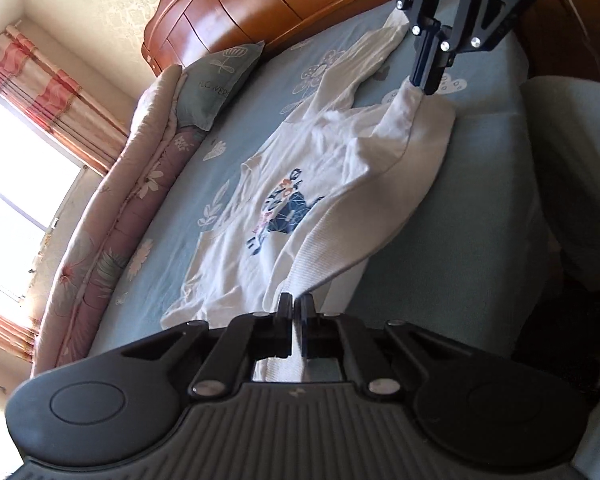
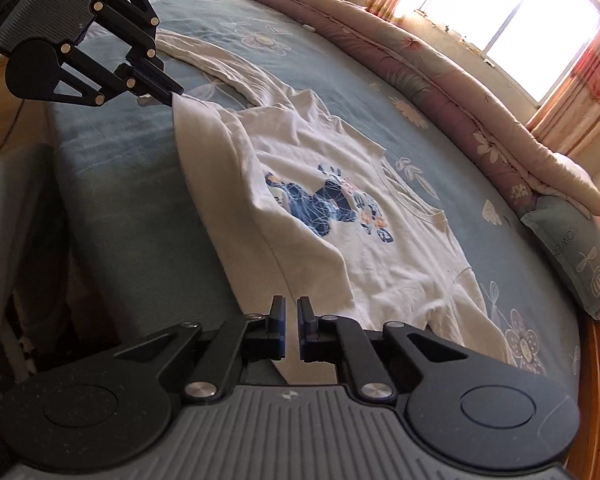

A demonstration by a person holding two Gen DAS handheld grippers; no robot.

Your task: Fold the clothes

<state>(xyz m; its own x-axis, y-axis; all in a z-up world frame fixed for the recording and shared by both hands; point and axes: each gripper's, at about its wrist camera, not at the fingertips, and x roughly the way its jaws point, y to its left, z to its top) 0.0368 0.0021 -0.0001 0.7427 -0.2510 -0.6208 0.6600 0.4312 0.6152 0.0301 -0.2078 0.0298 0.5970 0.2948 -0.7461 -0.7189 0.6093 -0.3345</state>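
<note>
Left wrist view: your left tongs (image 1: pixel 294 306) are pinched shut on the shirt (image 1: pixel 300 168) hem, right tongs (image 1: pixel 428 82) clamp it at one o'clock on the bed (image 1: pixel 480 216). Lift unevenly and cloth slips.

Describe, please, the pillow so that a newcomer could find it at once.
Start at the wooden headboard. On the blue sheet against it, beside the rolled pink floral quilt, leans the pillow. Only it is grey-blue with a line-drawn flower and lettering.
</note>
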